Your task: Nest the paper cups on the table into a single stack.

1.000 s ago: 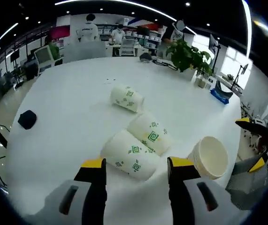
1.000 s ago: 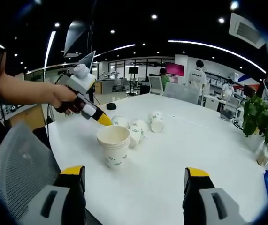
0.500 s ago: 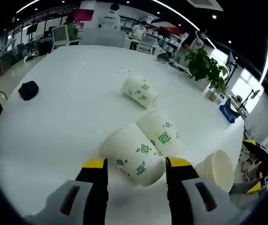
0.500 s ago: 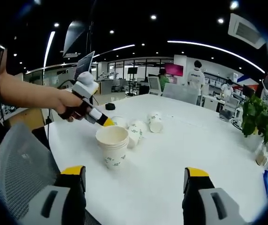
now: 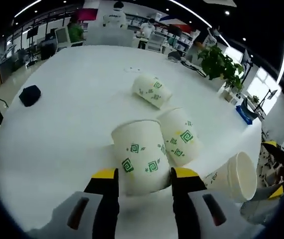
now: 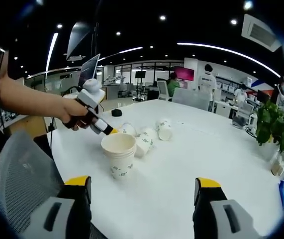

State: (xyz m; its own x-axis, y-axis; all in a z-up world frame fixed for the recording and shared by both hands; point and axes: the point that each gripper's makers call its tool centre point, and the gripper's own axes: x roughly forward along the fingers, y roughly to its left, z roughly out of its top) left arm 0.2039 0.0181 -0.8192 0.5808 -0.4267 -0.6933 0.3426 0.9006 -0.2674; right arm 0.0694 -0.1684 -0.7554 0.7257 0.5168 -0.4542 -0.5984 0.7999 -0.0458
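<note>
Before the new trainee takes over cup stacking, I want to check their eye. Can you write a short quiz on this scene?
1. True or false: the left hand-held gripper has a cup between its jaws.
2. Besides that cup, how many loose cups lie on their sides on the table?
3. Which fits the right hand-held gripper? A. shut on the stack B. open, apart from the stack C. holding a loose cup

Key
1. True: the jaws sit against the cup's sides.
2. Two: the middle cup and the far cup.
3. B: its jaws stand wide, nothing between them, the upright stack ahead.
</note>
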